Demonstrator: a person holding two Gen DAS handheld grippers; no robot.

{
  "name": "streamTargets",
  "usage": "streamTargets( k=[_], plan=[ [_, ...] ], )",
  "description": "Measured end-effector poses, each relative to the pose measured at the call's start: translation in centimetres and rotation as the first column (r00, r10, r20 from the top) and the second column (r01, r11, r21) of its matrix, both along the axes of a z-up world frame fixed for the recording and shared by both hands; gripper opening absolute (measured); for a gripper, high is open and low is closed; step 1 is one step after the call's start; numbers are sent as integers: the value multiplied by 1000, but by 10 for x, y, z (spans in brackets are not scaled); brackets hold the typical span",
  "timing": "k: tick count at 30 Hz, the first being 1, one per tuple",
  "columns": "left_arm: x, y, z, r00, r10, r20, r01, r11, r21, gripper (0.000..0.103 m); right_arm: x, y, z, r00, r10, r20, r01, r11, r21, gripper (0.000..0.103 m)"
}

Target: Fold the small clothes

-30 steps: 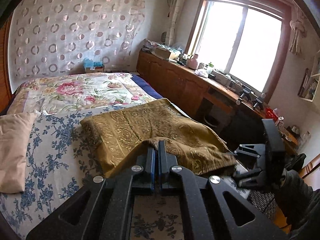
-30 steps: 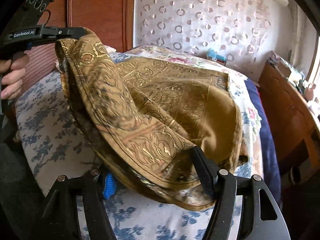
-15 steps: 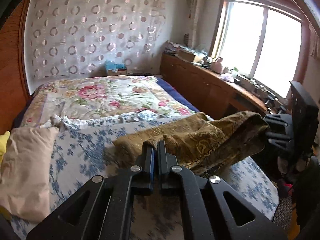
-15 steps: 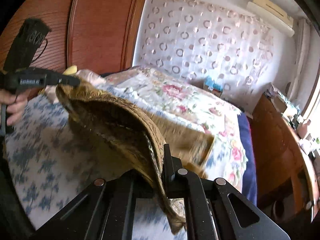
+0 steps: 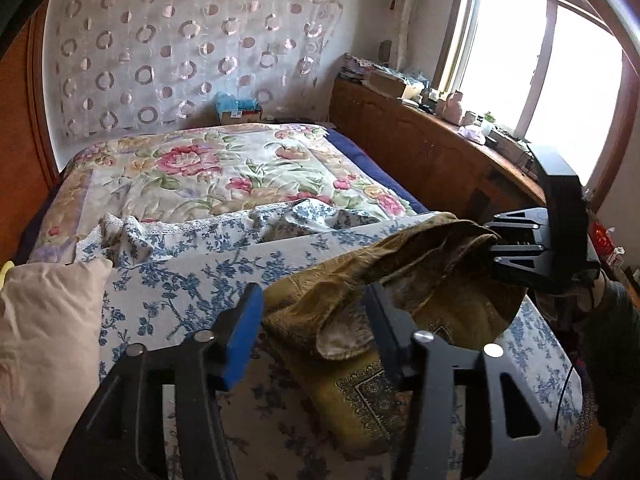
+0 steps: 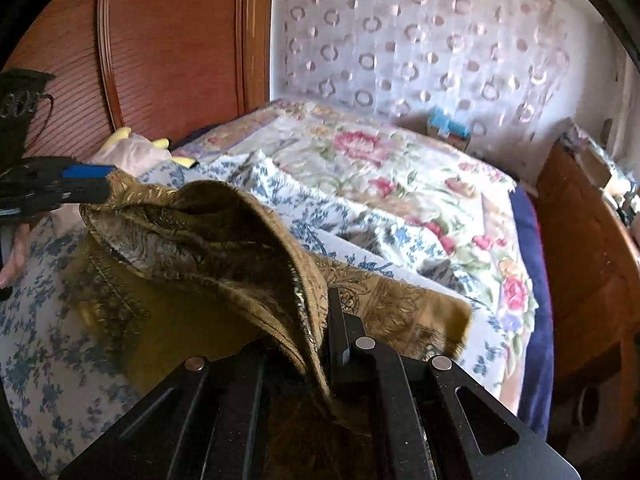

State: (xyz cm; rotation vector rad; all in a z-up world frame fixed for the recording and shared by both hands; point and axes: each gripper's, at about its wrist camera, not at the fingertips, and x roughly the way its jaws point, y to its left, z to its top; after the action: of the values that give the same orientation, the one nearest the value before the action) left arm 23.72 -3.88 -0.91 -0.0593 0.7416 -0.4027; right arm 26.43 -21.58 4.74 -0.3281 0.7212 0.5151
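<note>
We note the bed (image 5: pixel 132 300) fills most of both views, dressed in a blue-flowered sheet (image 5: pixel 200 276) at the near end and a pink floral quilt (image 5: pixel 224 168) beyond it, with a dotted curtain (image 5: pixel 180 48) on the wall behind. A wooden worktop (image 5: pixel 432 120) carrying small clutter runs under the window (image 5: pixel 532 60) on the right. A beige pillow (image 5: pixel 44 340) lies at the left edge of the left wrist view. The task's thing, a gold patterned cloth (image 5: pixel 384 320), lies partly on the blue-flowered sheet and partly lifted: its lower layer rests flat on the bed, while its upper edge arches up between the two tools. We record the right gripper (image 6: pixel 326 332) with jaws together, clamped on a fold of the cloth, which hangs down through them in the right wrist view. In the left wrist view the same tool sits at right, the cloth's edge drawn up to it. The left gripper (image 5: pixel 316 320) has its jaws opening; a loose corner of cloth sits between them, and the blue pad (image 5: pixel 244 332) stands clear of the fabric. A hand (image 6: pixel 16 252) shows below the left tool at the edge of the right wrist view.
</note>
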Motion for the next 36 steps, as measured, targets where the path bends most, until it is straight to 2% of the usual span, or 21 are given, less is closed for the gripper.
streamTargets(
  k=[2, 4, 6, 7, 11, 14, 18, 23, 28, 31, 33, 36],
  plan=[
    [2, 2, -2, 1000, 7, -2, -7, 1000, 13, 57, 9, 6, 0, 1000, 4, -10, -4, 1000, -22, 9],
    [5, 0, -6, 1000, -2, -9, 2, 1000, 30, 57, 16, 5, 8, 1000, -11, 6, 11, 999, -46, 20],
    [9, -3, -11, 1000, -16, -26, 17, 999, 40, 57, 25, 10, 19, 998, -47, 31, 49, 997, -55, 41],
    [10, -5, -14, 999, -25, -35, 26, 999, 45, 57, 29, 9, 25, 997, -66, 39, 67, 997, -46, 43],
    [17, -10, -26, 997, -39, -60, 43, 996, 73, 57, 42, 10, 42, 977, -191, 97, 197, 979, -57, 46],
    [23, -10, -32, 997, -32, -77, 39, 996, 81, 57, 40, 0, 56, 967, -237, 98, 239, 971, -11, 47],
    [34, -6, -40, 995, -17, -96, 25, 996, 91, 57, 9, -15, 60, 964, -254, 76, 250, 967, 52, 61],
    [42, -3, -51, 993, -8, -121, 19, 996, 87, 57, -16, -39, 35, 957, -291, 12, 289, 954, 73, 67],
    [52, -3, -62, 987, -12, -163, 23, 998, 66, 57, 5, -60, 1, 933, -347, -91, 351, 936, 34, 69],
    [55, -3, -64, 984, -15, -175, 25, 998, 57, 58, 17, -72, -9, 926, -350, -144, 364, 927, 88, 73],
    [55, -4, -64, 985, -17, -172, 28, 998, 62, 59, 23, -75, -7, 927, -345, -146, 362, 926, 107, 76],
    [56, -7, -64, 985, -22, -170, 33, 998, 62, 59, 32, -78, -14, 925, -333, -181, 361, 921, 149, 76]
  ],
)
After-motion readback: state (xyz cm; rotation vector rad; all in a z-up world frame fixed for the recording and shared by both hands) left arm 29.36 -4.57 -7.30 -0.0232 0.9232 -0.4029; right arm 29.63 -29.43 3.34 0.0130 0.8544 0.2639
